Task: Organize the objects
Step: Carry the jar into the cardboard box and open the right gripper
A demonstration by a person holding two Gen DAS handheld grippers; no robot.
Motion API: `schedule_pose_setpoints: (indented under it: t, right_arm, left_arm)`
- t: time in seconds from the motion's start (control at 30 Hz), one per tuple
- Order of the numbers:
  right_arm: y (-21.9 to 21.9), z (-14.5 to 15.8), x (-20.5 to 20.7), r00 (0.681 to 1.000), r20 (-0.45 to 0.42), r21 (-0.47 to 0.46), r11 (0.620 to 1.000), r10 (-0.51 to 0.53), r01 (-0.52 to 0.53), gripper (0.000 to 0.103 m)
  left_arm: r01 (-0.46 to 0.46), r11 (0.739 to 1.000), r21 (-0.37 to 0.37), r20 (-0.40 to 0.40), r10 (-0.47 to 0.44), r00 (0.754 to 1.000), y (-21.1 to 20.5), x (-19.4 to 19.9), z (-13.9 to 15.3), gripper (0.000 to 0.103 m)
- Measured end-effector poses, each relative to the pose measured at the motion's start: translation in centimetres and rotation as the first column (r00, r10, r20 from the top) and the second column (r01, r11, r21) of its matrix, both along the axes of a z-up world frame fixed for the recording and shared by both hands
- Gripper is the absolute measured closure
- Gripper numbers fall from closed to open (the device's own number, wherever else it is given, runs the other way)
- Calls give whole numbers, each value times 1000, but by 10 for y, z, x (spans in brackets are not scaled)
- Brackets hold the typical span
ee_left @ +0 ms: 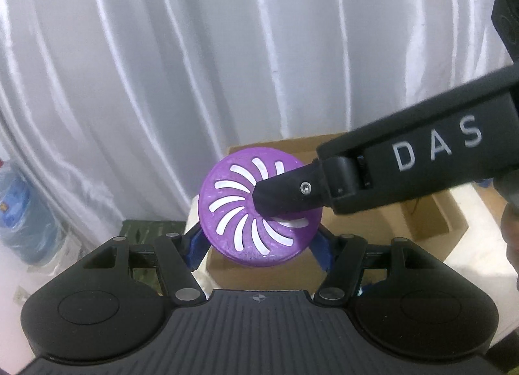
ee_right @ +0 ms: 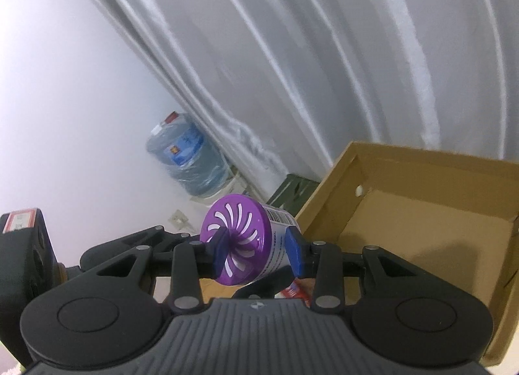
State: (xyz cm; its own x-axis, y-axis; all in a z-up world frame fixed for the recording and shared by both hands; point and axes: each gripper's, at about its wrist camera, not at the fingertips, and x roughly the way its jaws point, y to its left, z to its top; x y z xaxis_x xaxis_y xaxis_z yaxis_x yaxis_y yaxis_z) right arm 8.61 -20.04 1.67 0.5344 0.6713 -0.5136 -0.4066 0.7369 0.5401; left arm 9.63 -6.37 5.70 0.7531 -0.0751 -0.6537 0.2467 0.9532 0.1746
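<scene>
- While both grippers shared one load, the air freshener can (ee_left: 259,209) hung in the air above the near edge of the cardboard box (ee_left: 431,212), clear of any surface.
- The left gripper (ee_left: 259,245) held the can's body across its width, blue pads on the left and right sides just below the purple slotted cap (ee_left: 240,199), at a middling spread.
- The right gripper (ee_right: 256,253) was closed narrower on the same can: one finger lay over the cap's face, and the blue pad (ee_right: 295,251) pressed the labelled side wall.
- In the left wrist view the cap faced the camera, so the can's long axis ran away from that gripper, along its fingers; in the right wrist view the axis ran left to right across the fingers.
- The box's open interior (ee_right: 421,229) lay to the right and farther off, on the right hand's side.
- My judgement: lowering the can into the box would depend on one grip letting go first, since the two crossed each other.
</scene>
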Motion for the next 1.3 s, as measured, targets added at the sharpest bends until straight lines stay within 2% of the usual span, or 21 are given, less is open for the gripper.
schedule_pose_setpoints:
  t: [0.27, 0.43, 0.73, 1.13, 1.3]
  right_arm:
    - [-16, -6, 56, 994, -81, -37, 997, -73, 70, 61]
    - [-22, -28, 96, 980, -180, -32, 996, -87, 82, 61]
    - [-24, -87, 154, 936, -343, -14, 997, -81, 81, 61]
    - [-36, -135, 195, 886, -457, 37, 993, -80, 108, 61]
    - [-28, -145, 202, 885, -459, 33, 994, -76, 102, 61]
  left_arm:
    - [57, 997, -48, -127, -63, 990, -8, 66, -10, 39]
    - [62, 998, -10, -192, -63, 979, -21, 102, -34, 39]
    - [16, 1000, 18, -332, -9, 943, -10, 163, -90, 39]
    - [33, 995, 92, -383, 5, 924, -2, 214, -131, 38]
    - [43, 990, 134, -371, 10, 928, 2, 223, -142, 32]
